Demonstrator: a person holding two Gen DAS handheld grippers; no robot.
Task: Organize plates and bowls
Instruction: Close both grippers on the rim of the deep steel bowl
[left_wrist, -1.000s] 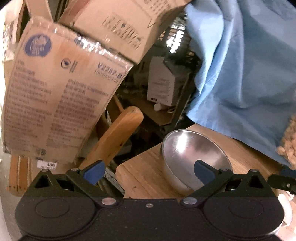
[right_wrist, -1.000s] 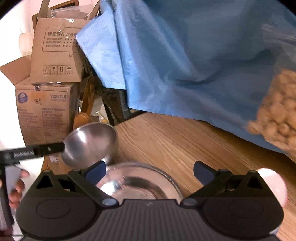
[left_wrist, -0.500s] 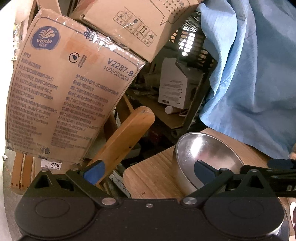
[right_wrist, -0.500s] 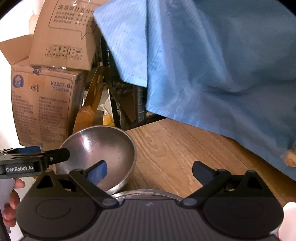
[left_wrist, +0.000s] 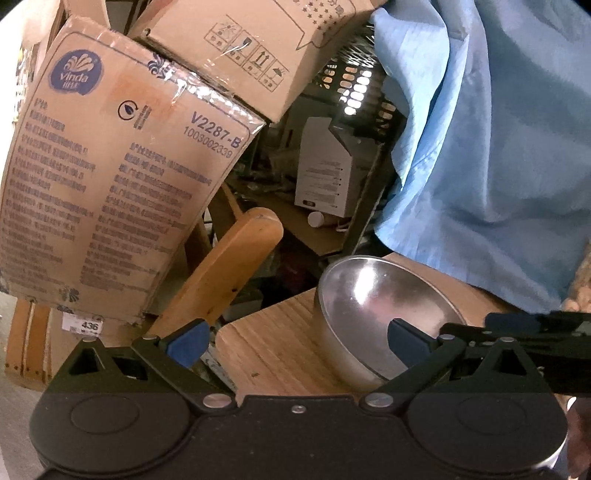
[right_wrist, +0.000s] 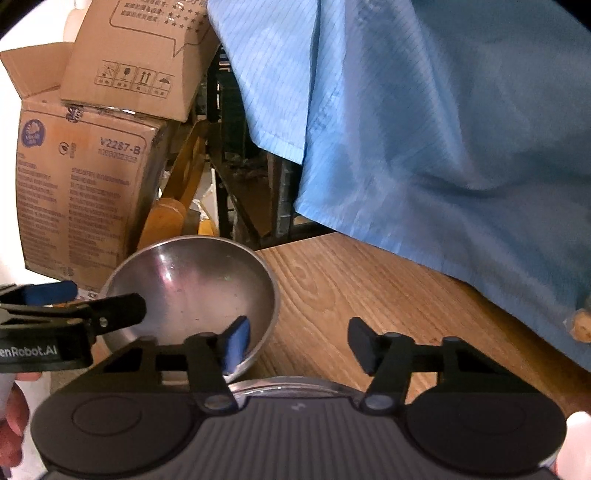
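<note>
A steel bowl (left_wrist: 380, 314) sits near the left corner of the wooden table (left_wrist: 273, 350); it also shows in the right wrist view (right_wrist: 192, 288). My left gripper (left_wrist: 295, 338) is open, its right finger over the bowl's inside and its left finger off the table edge. My right gripper (right_wrist: 299, 345) is open but narrower, its left finger just inside the bowl's near rim and its right finger over bare table (right_wrist: 369, 295). The rim of a second steel dish (right_wrist: 288, 384) shows just under my right gripper.
Stacked cardboard boxes (left_wrist: 110, 184) and a wooden chair back (left_wrist: 232, 254) stand off the table's left edge. A blue cloth (right_wrist: 443, 129) hangs over the table's far side. The right gripper (left_wrist: 535, 325) crosses the left wrist view at right.
My right gripper has moved forward and left to the bowl, and its fingers have narrowed. The left gripper has shifted slightly; the bowl now sits nearer in both views.
</note>
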